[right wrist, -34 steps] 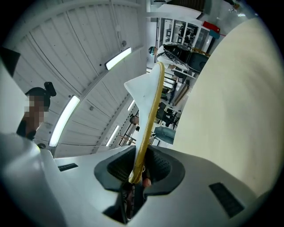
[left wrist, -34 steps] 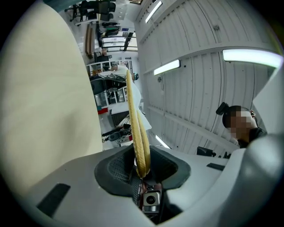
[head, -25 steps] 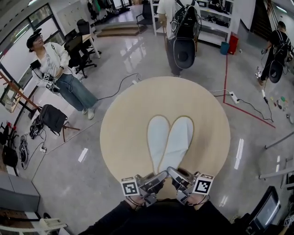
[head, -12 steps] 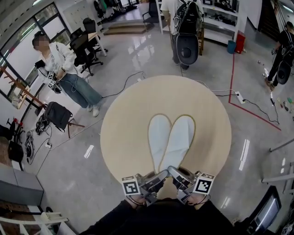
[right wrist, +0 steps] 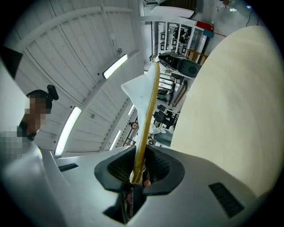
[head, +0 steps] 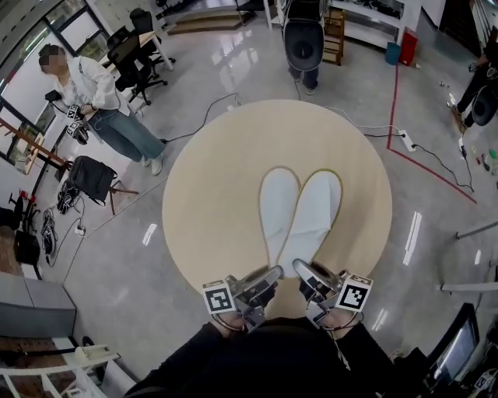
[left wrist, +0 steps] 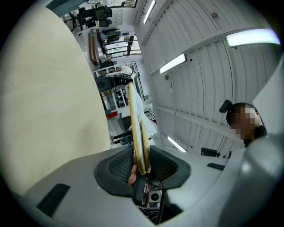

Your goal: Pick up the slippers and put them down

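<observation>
I'm pinching the slippers (head: 311, 214) by their heels, one in my left gripper (head: 263, 278), one in my right gripper (head: 306, 274), risking slippage if toes catch the table (head: 202, 194).

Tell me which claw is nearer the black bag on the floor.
Left. The left claw, clamped on the left slipper, is on the bag's side; the right claw, clamped on the right slipper, sits farther from it.

Open-plan lab: office chairs (head: 128, 56) far ahead-left of the fingers (head: 263, 277), shelving (head: 366, 23) far ahead, power strip (head: 403, 142) and red floor tape (head: 393, 105) ahead-right.
</observation>
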